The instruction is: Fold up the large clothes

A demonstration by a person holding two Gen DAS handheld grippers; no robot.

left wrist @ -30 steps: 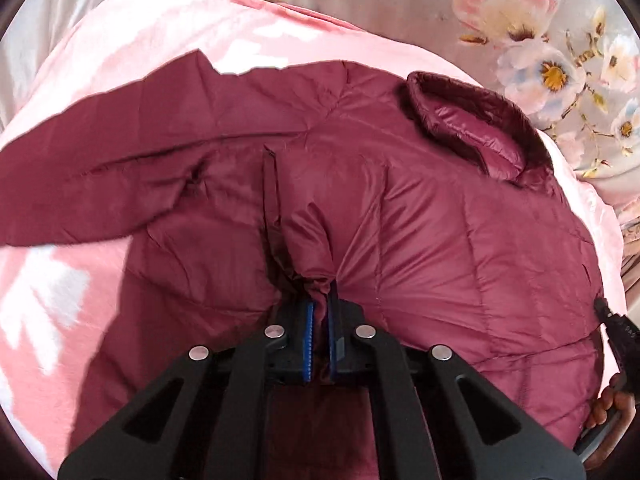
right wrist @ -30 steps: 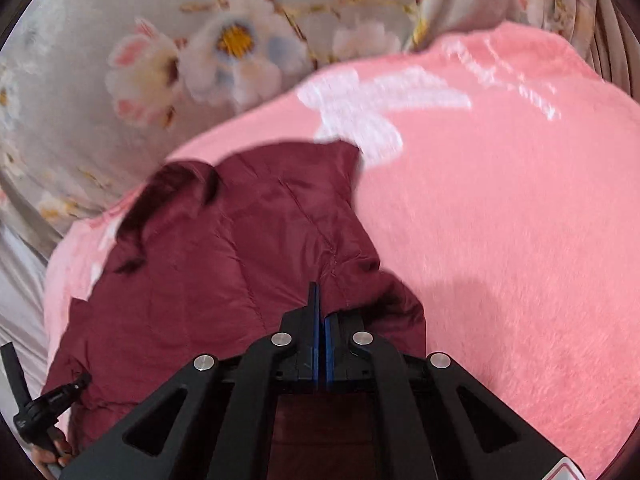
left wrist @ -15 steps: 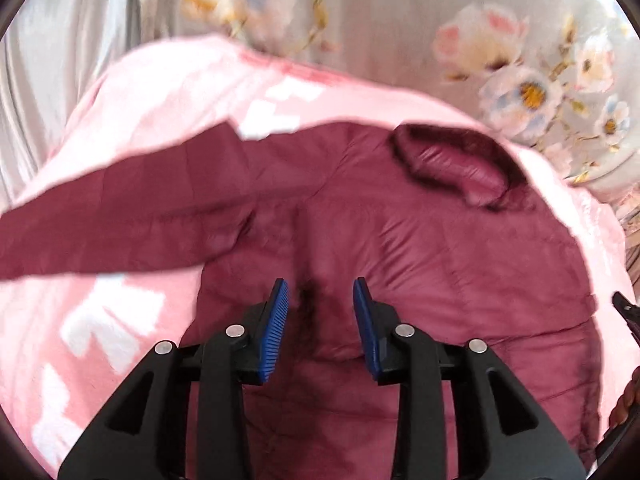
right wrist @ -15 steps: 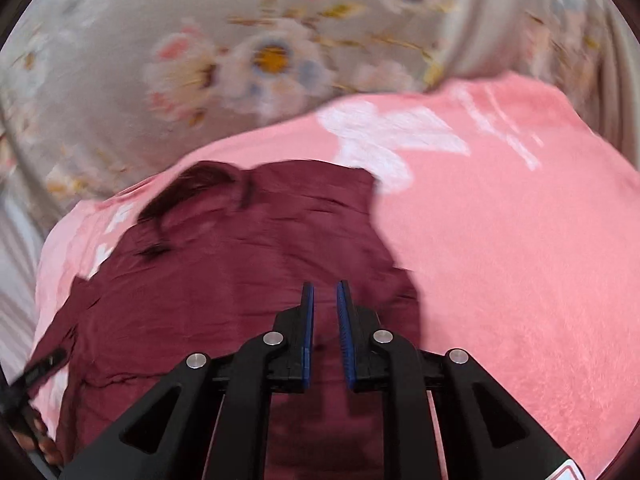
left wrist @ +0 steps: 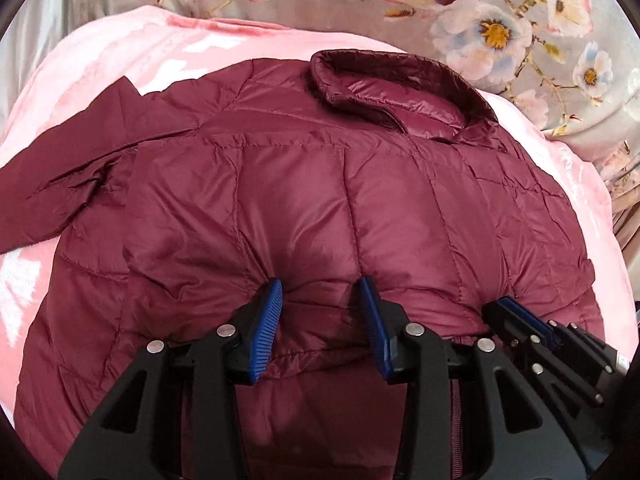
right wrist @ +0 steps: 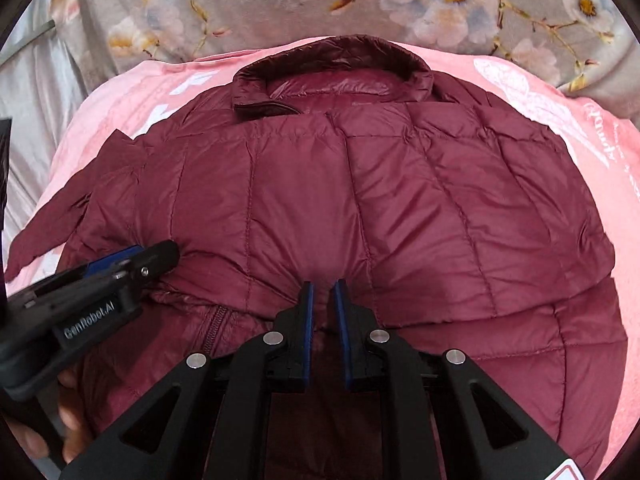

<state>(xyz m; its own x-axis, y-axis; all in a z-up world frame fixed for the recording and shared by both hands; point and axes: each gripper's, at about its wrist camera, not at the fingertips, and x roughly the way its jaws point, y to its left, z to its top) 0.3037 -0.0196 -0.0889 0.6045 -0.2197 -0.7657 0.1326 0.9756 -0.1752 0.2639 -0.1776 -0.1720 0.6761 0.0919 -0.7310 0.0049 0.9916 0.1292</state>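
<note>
- The maroon quilted down jacket (left wrist: 340,200) lies spread on the pink plush blanket (left wrist: 100,64), its stand-up collar (left wrist: 392,92) at the blanket's far edge and its folded near edge right at my fingertips.
- Its long axis runs from me straight toward the collar; one sleeve (left wrist: 60,184) trails off toward the blanket's left edge.
- My left gripper (left wrist: 320,320) has its jaws wide apart, the tips pressed into the padding with a puffed ridge between them, not clamped.
- My right gripper (right wrist: 322,308) has its jaws narrowly apart with a pinch of fabric rising between the blue pads (right wrist: 307,320); I judge it not closed on the cloth.
- Both grippers sit side by side at the near fold, so neither is clearly nearer.
- I see no containers; beyond the blanket lies a grey floral sheet (right wrist: 280,8).
</note>
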